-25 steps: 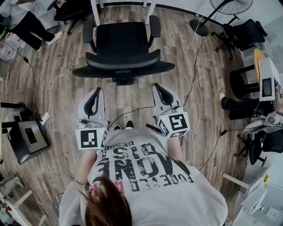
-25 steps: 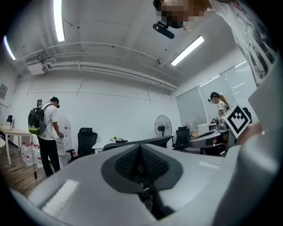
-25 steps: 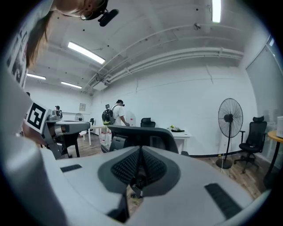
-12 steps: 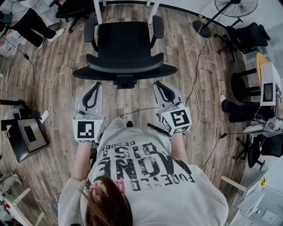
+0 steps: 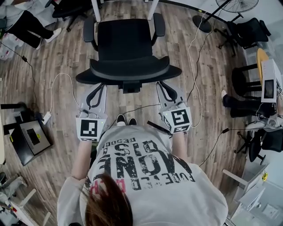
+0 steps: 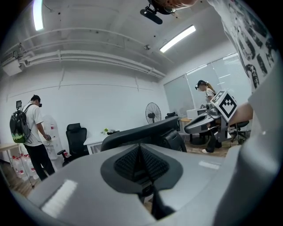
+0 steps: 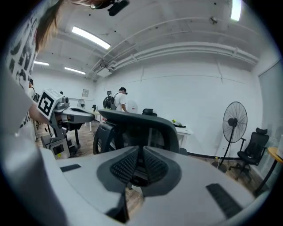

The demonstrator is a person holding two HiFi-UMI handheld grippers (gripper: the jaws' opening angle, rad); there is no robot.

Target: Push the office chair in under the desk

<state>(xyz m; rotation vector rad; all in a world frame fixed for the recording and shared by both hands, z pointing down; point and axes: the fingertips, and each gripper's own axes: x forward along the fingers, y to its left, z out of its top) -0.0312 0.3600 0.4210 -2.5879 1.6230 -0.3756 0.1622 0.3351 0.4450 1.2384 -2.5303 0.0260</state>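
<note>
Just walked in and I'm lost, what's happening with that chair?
A person stands behind the chair with a gripper in each hand. The left gripper and right gripper are both shut and empty, tips close behind the backrest, one at each side; contact can't be confirmed. The chair faces the desk, its seat not yet under it.

light: bright, even, from ceiling strip lamps (image 6: 178,38) (slight glare) | shadows: soft, faint on wood floor (image 5: 57,55) | lens: strong fisheye bending, dark corners in gripper views | focus: near foreground soft
</note>
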